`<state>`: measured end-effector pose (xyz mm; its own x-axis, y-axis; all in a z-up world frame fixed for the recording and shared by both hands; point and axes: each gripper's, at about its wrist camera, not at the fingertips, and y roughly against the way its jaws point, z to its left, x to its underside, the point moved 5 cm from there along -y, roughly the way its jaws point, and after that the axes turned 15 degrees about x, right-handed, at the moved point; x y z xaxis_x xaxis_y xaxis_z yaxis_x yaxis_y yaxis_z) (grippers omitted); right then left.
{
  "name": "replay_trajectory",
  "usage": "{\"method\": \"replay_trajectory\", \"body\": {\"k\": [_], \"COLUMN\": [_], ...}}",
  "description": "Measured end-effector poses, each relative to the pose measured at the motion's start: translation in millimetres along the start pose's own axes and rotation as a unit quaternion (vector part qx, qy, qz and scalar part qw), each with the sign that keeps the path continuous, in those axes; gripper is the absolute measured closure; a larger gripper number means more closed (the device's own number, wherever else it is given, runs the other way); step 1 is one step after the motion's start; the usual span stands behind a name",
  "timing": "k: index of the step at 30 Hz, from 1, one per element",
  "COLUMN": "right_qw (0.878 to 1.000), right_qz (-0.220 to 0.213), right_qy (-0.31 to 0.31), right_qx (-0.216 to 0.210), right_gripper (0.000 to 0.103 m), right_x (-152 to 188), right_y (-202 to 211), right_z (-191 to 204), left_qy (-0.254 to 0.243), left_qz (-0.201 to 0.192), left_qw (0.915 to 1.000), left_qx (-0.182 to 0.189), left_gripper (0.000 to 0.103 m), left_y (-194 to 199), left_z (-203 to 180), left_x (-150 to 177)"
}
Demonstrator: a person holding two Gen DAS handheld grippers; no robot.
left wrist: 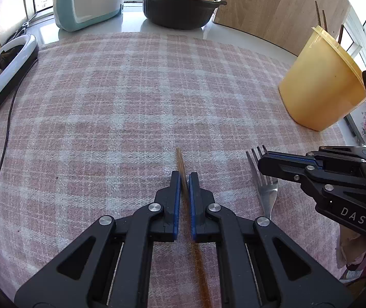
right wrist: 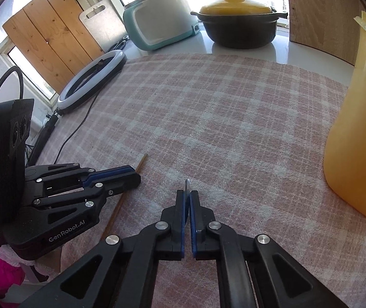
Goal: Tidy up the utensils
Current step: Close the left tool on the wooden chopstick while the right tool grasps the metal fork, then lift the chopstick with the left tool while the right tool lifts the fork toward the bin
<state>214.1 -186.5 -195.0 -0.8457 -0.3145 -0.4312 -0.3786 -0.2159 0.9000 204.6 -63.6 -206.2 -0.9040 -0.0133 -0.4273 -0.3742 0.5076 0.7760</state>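
Brown wooden chopstick clamped in left gripper; silver metal fork clamped in right gripper, near cloth's right edge.

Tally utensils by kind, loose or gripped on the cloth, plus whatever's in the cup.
Chopstick in left gripper: 1
Fork in right gripper: 1
Dark sticks in yellow cup: 3, kind unclear
Total: 5

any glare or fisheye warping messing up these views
Left wrist view: windows blown out behind the pot, tablecloth checks bow outward, chopstick sharp. Right wrist view: yellow container stretched at the frame edge, windows overexposed, fork only an edge-on sliver.
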Motion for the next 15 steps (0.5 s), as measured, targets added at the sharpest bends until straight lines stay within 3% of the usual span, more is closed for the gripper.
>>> {"method": "replay_trajectory", "body": {"k": [4, 15], "right_qw": [1.0, 0.998], "right_qz": [-0.006, -0.053], "right_qy": [-0.013, -0.032], "right_qx": [0.0, 0.007], "right_gripper": [0.103, 0.103], "right_x": [0.9, 0.9], "right_y": [5.2, 50.6], "right_z": [-5.0, -21.5], "left_qy": [0.024, 0.017], "left_qz": [-0.021, -0.083], "left_qw": [0.9991, 0.9939], "left_qx": [0.029, 0.07], "left_gripper": [0.1, 0.101], "left_y": [15.0, 74.9], "left_z": [-1.3, -21.4], "left_x": [-2.5, -17.0]}}
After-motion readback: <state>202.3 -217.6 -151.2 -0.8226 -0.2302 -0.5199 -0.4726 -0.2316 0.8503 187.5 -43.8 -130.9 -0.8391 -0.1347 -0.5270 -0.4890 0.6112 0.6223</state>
